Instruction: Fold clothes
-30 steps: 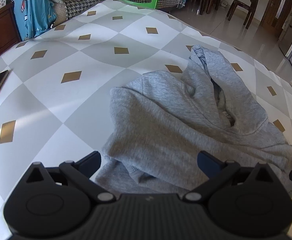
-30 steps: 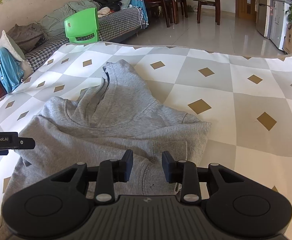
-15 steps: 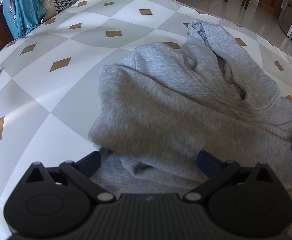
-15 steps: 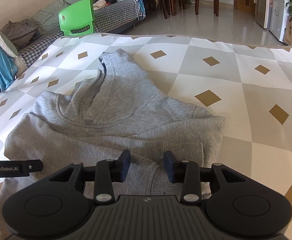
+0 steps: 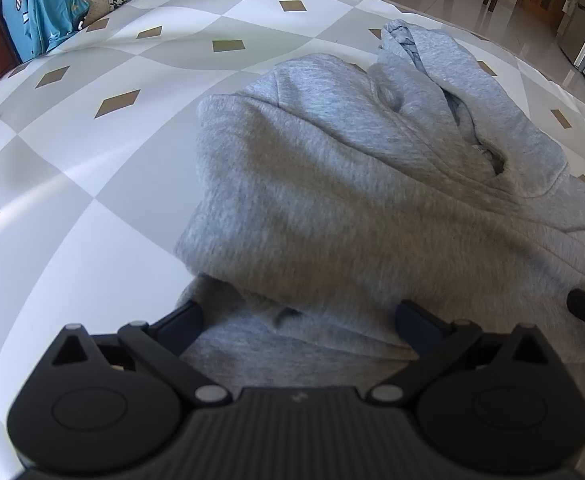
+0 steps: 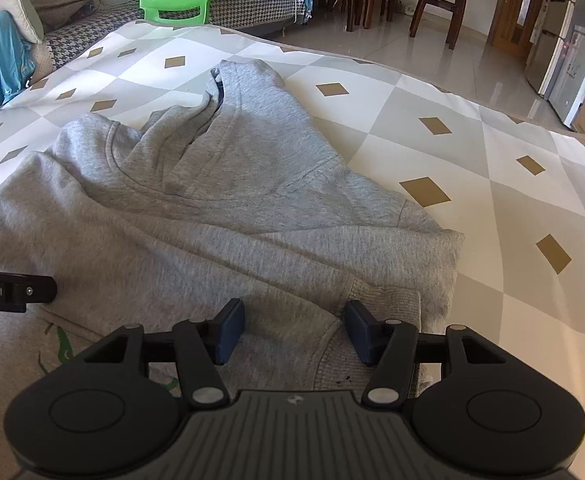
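Right wrist view: right gripper (image 6: 294, 330) fingers are spreading apart over the ribbed cuff (image 6: 376, 312) of the grey hoodie (image 6: 212, 216), nothing pinched; a second ago they were much narrower. Hoodie is lying on the diamond-patterned counter (image 6: 492, 184), sleeves already folded in, so the next fold looks due. Left gripper (image 5: 298, 322) fingers are gaping wide, released, closer over the hem than before. Only the right view is showing the cuff and a green print (image 6: 62, 350).

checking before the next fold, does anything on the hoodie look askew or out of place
The grey hoodie lies skewed on the patterned cloth: its hood flops to one side, and a ribbed cuff sits bunched near its right edge. No damage shows.
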### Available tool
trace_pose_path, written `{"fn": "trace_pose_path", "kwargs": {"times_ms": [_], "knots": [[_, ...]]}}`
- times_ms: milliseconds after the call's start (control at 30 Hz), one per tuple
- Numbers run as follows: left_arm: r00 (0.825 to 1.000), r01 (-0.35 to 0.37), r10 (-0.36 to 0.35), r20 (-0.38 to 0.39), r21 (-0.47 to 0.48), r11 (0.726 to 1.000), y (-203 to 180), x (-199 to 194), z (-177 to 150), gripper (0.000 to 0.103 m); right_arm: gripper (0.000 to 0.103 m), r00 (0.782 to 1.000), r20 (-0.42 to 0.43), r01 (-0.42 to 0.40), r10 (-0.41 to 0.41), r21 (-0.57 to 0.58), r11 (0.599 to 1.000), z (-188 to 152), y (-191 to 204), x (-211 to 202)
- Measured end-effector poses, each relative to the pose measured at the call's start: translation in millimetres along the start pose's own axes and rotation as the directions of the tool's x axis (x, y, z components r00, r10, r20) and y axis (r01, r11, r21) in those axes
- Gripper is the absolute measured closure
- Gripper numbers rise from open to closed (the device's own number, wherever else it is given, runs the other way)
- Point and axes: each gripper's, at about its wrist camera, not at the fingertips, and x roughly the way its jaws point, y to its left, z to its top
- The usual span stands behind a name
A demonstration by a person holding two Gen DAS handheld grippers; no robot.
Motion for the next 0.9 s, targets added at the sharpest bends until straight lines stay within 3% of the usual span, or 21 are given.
{"fn": "trace_pose_path", "kwargs": {"times_ms": [900], "knots": [[1.0,0.019,-0.019,0.004,0.029,0.999,5.8,-3.4,-7.2,0.0,0.043,1.0,0.008,0.028,-0.028,-0.003,1.0,-5.9,10.3,-4.7]]}}
